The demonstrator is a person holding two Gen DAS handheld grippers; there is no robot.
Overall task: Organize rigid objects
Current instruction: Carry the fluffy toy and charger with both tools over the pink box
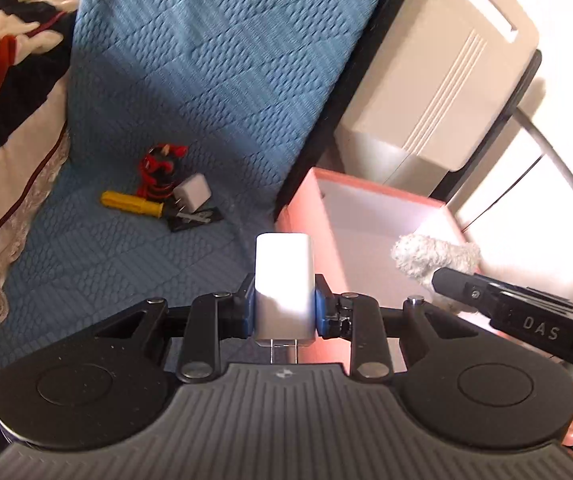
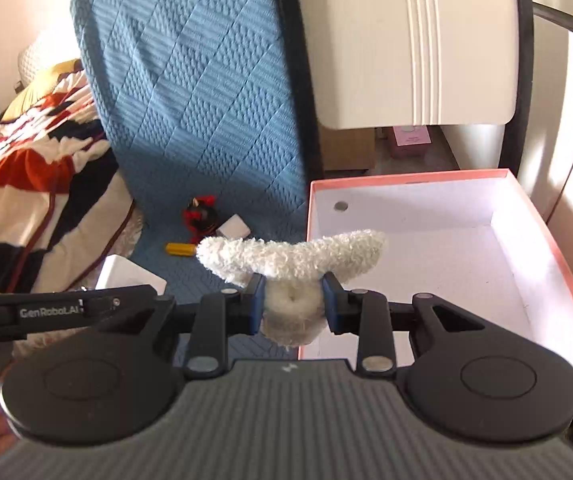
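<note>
left gripper (image 1: 284, 306): clamped on white charger (image 1: 283, 280), prongs toward camera, above the bed edge beside the box
right gripper (image 2: 292, 300): clamped on fluffy white toy (image 2: 292, 258), at the box's near-left corner
pink box (image 2: 558, 264): open, almost empty, just right of the bed
blue bedspread (image 1: 206, 80): yellow tool (image 1: 131, 203), second charger (image 1: 190, 193), red-black item (image 1: 161, 172) left in a pile
risk: smooth charger may slip; grippers close together, may collide over the box; toy is soft, likely missorted
</note>
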